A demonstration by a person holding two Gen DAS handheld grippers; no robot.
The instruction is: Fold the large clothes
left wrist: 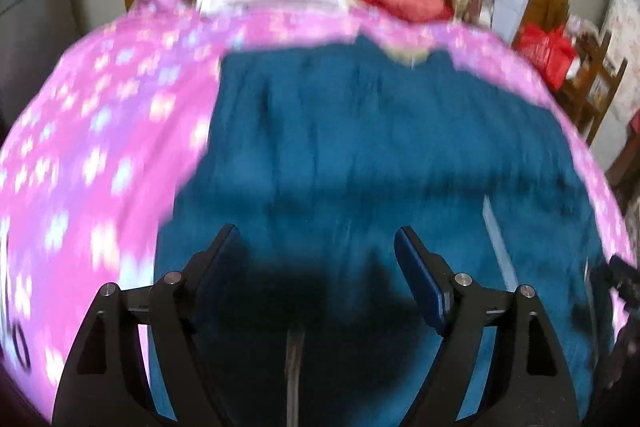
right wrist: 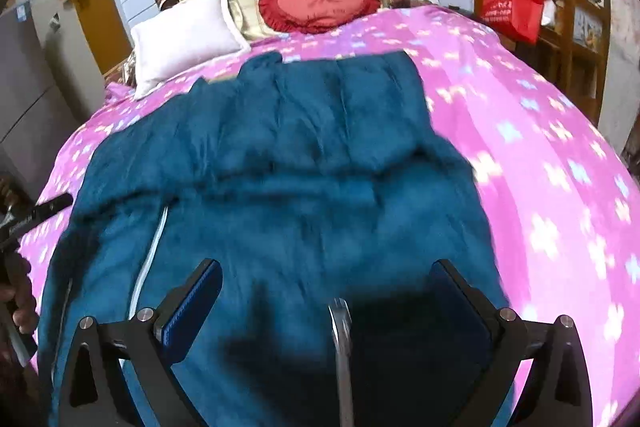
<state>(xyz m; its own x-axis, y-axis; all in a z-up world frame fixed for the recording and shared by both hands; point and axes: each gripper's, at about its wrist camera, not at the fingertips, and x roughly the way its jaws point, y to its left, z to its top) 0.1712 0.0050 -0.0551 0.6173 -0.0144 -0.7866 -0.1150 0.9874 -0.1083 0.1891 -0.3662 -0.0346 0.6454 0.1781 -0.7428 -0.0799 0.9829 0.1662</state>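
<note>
Left wrist view: left gripper [left wrist: 316, 241] hangs wide open over the blue garment [left wrist: 380, 147], nothing between its fingers; garment lies spread on the pink bedspread [left wrist: 80, 147]. Right wrist view: right gripper [right wrist: 328, 277] is also spread wide and empty above the same garment; white pillow [right wrist: 184, 31] and red cushion [right wrist: 318, 1] sit beyond it.

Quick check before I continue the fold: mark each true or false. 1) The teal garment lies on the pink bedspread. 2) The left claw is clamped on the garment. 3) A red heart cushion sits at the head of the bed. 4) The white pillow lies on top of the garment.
1) True: teal garment on pink bedspread.
2) False: left claw is open, nothing between its jaws.
3) True: heart cushion.
4) False: white pillow lies beyond it, apart.
</note>
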